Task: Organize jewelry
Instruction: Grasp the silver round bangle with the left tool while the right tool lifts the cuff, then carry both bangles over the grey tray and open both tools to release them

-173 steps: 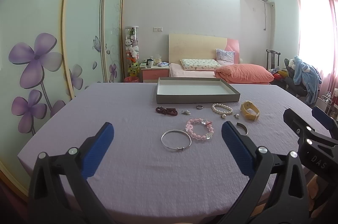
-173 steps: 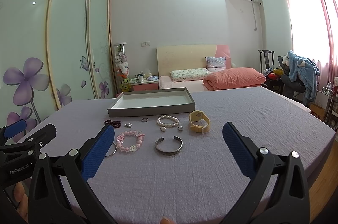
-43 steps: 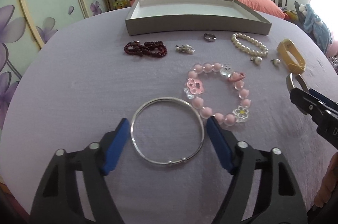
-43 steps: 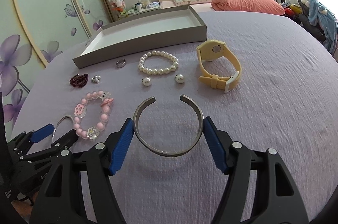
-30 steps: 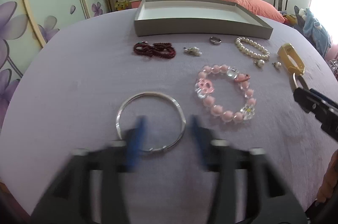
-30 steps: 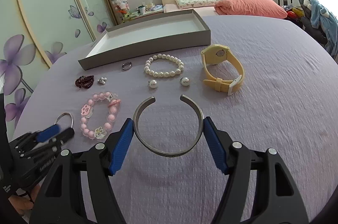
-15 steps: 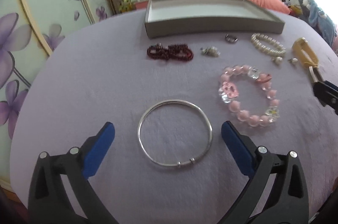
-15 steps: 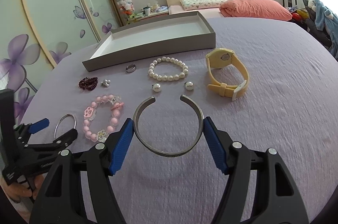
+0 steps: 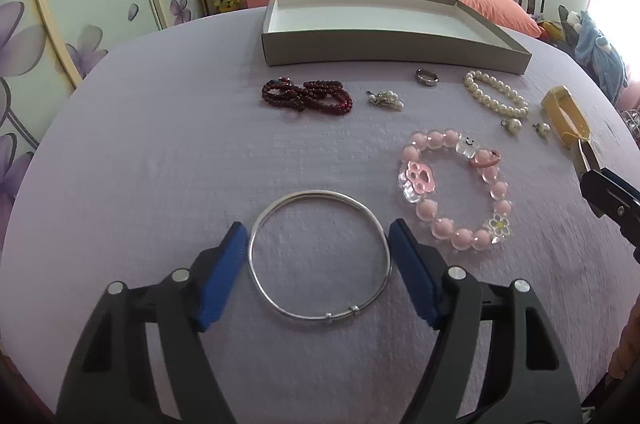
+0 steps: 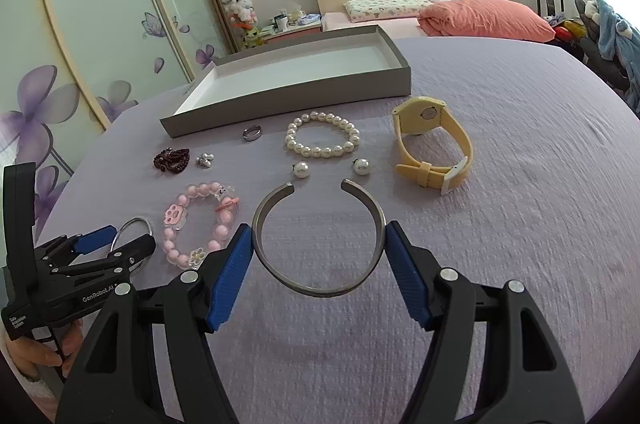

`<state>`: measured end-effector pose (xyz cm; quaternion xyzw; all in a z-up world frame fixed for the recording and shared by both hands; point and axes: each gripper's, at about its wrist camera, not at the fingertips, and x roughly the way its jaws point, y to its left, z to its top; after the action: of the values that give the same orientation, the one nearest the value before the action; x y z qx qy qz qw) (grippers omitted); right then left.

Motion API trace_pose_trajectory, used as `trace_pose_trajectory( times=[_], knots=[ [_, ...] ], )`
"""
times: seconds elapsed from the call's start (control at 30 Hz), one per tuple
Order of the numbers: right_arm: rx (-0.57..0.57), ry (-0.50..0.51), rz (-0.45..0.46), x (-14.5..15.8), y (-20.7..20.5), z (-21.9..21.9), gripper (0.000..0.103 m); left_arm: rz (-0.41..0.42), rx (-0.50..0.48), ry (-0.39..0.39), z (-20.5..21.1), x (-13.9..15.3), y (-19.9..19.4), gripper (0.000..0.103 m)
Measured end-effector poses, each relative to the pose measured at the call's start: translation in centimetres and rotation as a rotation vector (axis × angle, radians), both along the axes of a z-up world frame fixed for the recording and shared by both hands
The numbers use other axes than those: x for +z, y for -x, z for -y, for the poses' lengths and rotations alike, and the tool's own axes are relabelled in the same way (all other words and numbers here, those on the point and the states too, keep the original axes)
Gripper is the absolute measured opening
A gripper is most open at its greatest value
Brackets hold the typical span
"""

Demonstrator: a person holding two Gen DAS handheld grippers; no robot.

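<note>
Lavender textured cloth [image 9: 160, 152] covers the whole table; behind it we see a bedroom — bed, floral sliding doors. Our left gripper [image 9: 318, 248], just narrowed, brackets the thin silver bangle [image 9: 319, 256]; our right gripper [image 10: 319, 246] clasps the grey open cuff [image 10: 318, 288]. The shallow grey cardboard tray [image 9: 384, 50] sits near the far edge — bare cloth lies nearer us.

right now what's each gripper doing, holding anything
left gripper: just been closing on the silver bangle, pads touching its sides.
right gripper: shut on the grey open cuff.
</note>
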<state>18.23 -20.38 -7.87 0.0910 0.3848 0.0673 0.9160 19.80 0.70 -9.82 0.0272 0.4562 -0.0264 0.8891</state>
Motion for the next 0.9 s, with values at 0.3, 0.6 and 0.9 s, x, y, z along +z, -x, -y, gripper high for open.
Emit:
trace_pose_trajectory(
  times=[0.3, 0.6, 0.9],
  knots=[
    [0.005, 0.004, 0.012, 0.3, 0.2, -0.5, 0.067, 0.013, 0.0, 0.02, -0.3, 0.1, 0.4, 0.07],
    [0.012, 0.009, 0.027, 0.8, 0.1, -1.0, 0.067, 0.067, 0.013, 0.044, -0.7, 1.9, 0.4, 0.07],
    [0.008, 0.028, 0.108, 4.1, -2.0, -1.7, 0.067, 0.181, 0.004, 0.067, -0.3, 7.5, -2.1, 0.07]
  ],
)
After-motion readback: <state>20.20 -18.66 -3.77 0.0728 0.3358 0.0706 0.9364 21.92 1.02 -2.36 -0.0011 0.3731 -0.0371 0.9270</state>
